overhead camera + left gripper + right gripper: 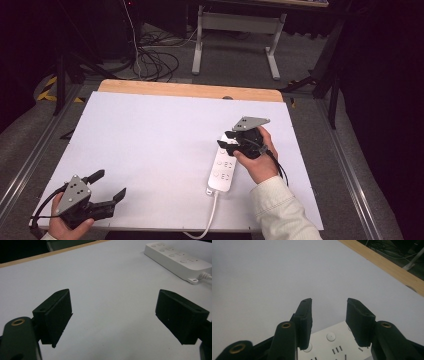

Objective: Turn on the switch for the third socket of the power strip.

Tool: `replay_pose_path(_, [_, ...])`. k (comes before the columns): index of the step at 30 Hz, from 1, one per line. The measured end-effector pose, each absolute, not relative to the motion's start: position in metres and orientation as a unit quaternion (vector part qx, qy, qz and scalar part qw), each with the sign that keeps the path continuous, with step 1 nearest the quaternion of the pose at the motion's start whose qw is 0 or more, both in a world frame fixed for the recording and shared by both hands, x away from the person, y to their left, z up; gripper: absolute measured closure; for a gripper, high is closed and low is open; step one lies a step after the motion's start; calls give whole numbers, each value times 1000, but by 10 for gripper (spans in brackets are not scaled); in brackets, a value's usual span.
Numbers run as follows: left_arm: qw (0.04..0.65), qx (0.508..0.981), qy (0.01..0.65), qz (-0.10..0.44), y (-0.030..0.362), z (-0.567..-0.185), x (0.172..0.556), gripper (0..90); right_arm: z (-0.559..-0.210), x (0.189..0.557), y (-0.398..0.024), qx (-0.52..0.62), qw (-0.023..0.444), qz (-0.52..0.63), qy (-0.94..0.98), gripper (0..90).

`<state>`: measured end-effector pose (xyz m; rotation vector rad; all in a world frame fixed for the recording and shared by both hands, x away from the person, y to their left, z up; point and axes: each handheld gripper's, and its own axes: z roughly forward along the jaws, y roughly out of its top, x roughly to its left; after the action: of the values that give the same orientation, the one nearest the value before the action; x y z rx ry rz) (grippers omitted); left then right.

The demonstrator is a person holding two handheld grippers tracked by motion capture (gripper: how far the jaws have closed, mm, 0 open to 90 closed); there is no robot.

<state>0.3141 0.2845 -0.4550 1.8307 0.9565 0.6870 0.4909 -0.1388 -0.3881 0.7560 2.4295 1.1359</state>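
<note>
My left gripper [107, 186] sits nearest me, at the front left corner of the counter [150, 135], well apart from the power strip [223, 167]. Its jaws stand wide apart with nothing between them, and it looks idle.

Farther in, the power strip lies flat on the right half of the counter, its length running away from me and its white cable [207, 220] trailing off the front edge. Seen from my left gripper, the power strip [178, 261] lies off to the far right.

My right gripper [231, 141] is at the far end of the power strip, hovering low over its top face. Its jaws are parted by a moderate gap and hold nothing; from its own camera I see the power strip [334, 342] just beneath the jaw tips, with a round button [331, 336] and socket slots between them.

I judge I am about to work that far end, pressing the button or gripping the body. To do it well, I should line one jaw tip over the button, come straight down gently, and keep the strip from sliding. Beyond the power strip the counter lies bare to its wooden edge [190, 90].
</note>
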Motion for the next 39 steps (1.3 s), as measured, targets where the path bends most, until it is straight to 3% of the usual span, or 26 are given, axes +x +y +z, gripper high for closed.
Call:
replay_pose_path(5, [462, 747, 389, 278, 284, -456, 315, 143, -390, 496, -138, 272, 168, 393, 862, 628])
replay_pose_path(8, [462, 748, 388, 278, 283, -456, 315, 143, -393, 502, -137, 272, 158, 381, 870, 750])
replay_pose_path(15, [462, 748, 388, 278, 283, -456, 315, 143, -405, 513, -131, 274, 136, 345, 887, 892])
replay_pose_path(39, [458, 748, 390, 279, 283, -456, 315, 145, -431, 532, -124, 301, 94, 280, 907, 900])
